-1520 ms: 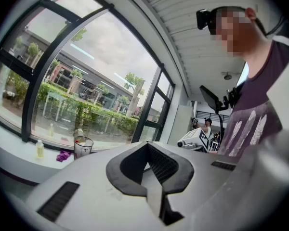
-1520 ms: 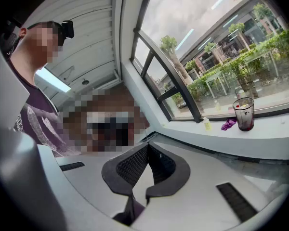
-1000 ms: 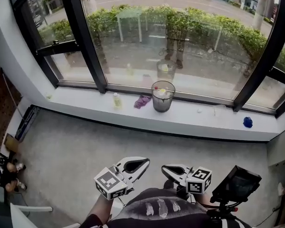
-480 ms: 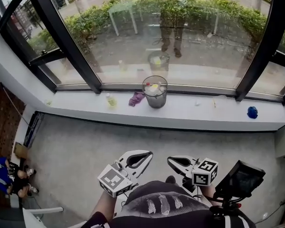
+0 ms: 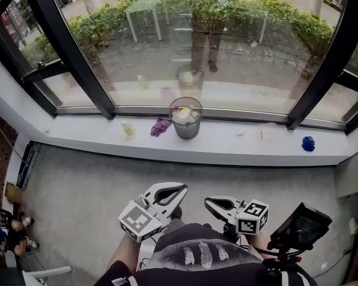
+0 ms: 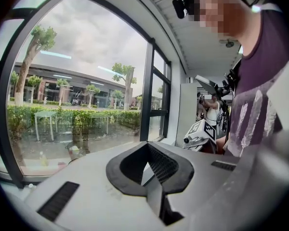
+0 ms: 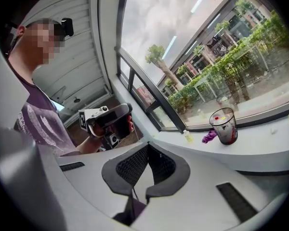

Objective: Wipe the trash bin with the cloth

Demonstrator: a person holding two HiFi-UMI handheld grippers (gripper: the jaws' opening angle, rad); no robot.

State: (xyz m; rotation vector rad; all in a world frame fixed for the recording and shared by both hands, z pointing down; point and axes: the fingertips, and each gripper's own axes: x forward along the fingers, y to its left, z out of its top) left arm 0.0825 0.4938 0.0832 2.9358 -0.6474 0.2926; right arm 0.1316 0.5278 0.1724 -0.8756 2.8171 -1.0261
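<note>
A small transparent trash bin [image 5: 186, 118] with rubbish in it stands on the white window ledge [image 5: 238, 149]; the right gripper view shows the bin [image 7: 224, 126] too. A purple cloth [image 5: 161, 126] lies crumpled just left of it, also seen as a purple heap [image 7: 209, 135] in the right gripper view. My left gripper [image 5: 180, 189] and right gripper [image 5: 207, 204] are both shut and empty, held close to my body, far short of the ledge. In the left gripper view the bin [image 6: 75, 151] shows small beyond the shut jaws.
A small yellowish bottle [image 5: 128, 128] stands on the ledge left of the cloth, and a blue object [image 5: 308, 143] lies at its right end. Grey floor [image 5: 89, 189] lies between me and the ledge. A dark device [image 5: 299, 227] hangs at my right side. Large window panes rise behind the ledge.
The head view has shifted, so the bin and ledge sit higher and further left in the picture. Both grippers stay shut near my chest.
</note>
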